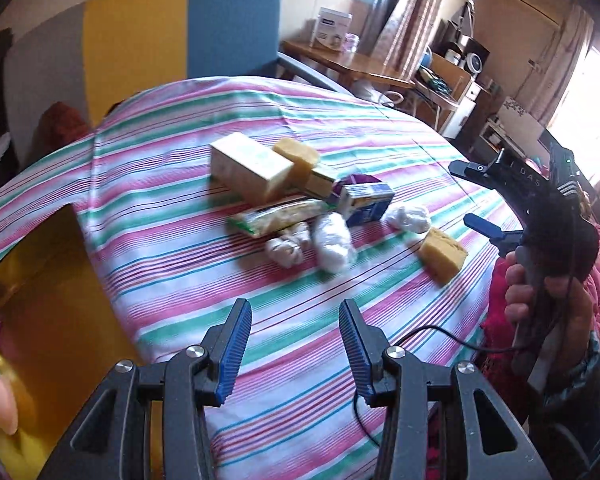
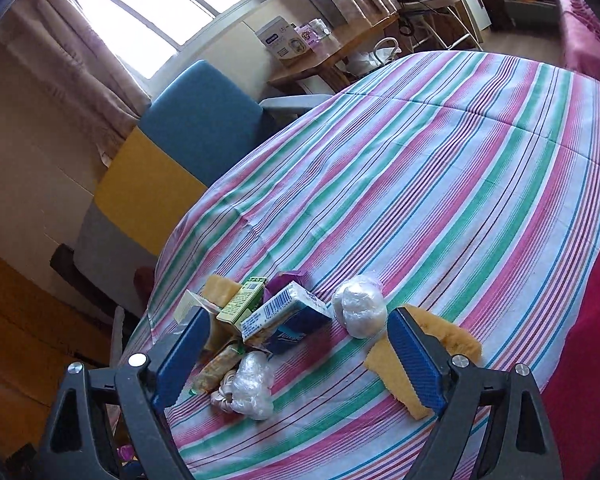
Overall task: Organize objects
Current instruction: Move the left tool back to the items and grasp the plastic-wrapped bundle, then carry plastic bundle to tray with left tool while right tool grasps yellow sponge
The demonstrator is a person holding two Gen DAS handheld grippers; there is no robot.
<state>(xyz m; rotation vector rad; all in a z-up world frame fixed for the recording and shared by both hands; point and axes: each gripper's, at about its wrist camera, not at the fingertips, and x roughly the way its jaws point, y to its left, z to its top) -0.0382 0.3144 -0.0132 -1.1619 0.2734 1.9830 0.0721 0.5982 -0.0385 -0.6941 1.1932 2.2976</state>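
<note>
Striped bed sheet [image 1: 172, 216] carries a small pile w/ a yellow sponge [image 2: 452, 338] just right of it. Both grippers' fingers released, nothing held: left gripper [image 1: 295, 346], right gripper [image 2: 298, 354]. Sponge prob. light, squashy; pinch its flat sides.

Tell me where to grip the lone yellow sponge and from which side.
Grip the yellow sponge across its two long flat sides, coming from above. It is a blocky slab lying flat on the striped cloth, apart from the pile, so the open right hand-held gripper has room on both sides, probably.
</note>
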